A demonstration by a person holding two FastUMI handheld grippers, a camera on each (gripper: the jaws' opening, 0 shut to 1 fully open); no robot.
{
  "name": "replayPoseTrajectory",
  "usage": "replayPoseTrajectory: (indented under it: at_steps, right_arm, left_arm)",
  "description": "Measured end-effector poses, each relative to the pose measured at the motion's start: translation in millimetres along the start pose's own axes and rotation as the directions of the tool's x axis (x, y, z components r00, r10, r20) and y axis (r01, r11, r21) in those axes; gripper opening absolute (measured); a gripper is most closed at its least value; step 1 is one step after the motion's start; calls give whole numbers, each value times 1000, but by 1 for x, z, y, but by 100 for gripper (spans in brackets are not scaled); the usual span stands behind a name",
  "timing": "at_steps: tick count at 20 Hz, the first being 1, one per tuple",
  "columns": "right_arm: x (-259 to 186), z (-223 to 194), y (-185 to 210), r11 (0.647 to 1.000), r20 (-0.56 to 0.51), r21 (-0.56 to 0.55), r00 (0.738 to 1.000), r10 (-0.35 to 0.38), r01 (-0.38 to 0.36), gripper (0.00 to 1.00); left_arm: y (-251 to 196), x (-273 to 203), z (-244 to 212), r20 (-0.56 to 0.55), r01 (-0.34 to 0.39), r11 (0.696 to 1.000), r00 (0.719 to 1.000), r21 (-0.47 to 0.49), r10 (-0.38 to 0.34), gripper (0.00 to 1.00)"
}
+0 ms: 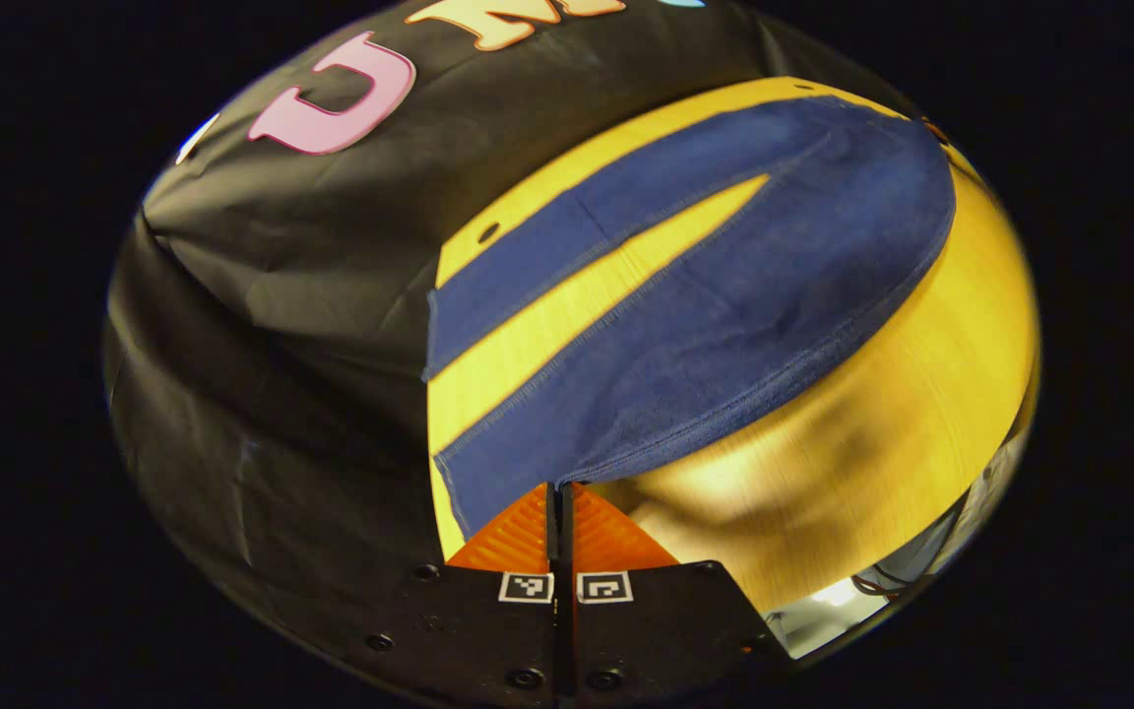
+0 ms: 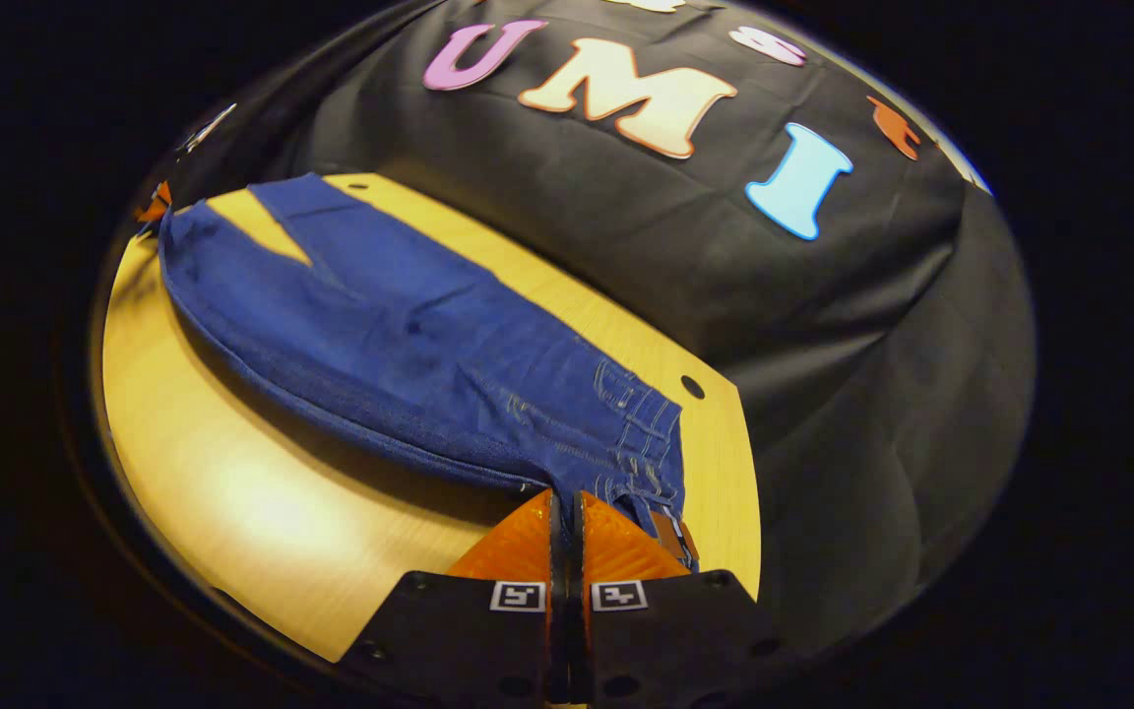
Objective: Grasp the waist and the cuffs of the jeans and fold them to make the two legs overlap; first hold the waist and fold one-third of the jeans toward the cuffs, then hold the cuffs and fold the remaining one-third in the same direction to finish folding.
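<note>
On the wooden table [image 2: 232,512] the jeans [image 2: 409,345] lie with legs apart. Left gripper [image 1: 559,489] pinches a cuff edge, right gripper [image 2: 565,495] apparently clamps the waist; lift both evenly, carrying the near leg over the far one.

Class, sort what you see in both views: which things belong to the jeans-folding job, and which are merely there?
Part of the job:
- jeans, spread flat with legs apart
- left claw, closed on the near leg's cuff edge
- right claw, closed on the waist edge

Merely there:
- wooden table under the jeans
- black cloth wall behind it
</note>
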State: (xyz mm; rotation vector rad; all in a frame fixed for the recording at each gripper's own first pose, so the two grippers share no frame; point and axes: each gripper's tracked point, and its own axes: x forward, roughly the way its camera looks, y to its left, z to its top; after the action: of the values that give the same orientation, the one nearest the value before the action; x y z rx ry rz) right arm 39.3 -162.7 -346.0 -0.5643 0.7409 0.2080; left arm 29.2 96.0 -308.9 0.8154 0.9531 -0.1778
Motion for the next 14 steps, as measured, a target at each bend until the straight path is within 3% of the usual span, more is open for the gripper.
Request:
replayPoseTrajectory:
  at_steps: [6, 14]
  right_arm:
    - [24, 68, -26, 982, 91, 174, 992, -86, 69, 1]
    - [80, 129, -43, 941, 99, 290, 973, -209, 173, 2]
  left_arm:
    - [52, 18, 72, 91, -54, 998, 994, -33, 57, 0]
    - [104, 94, 164, 216, 5, 992, 976, -127, 23, 0]
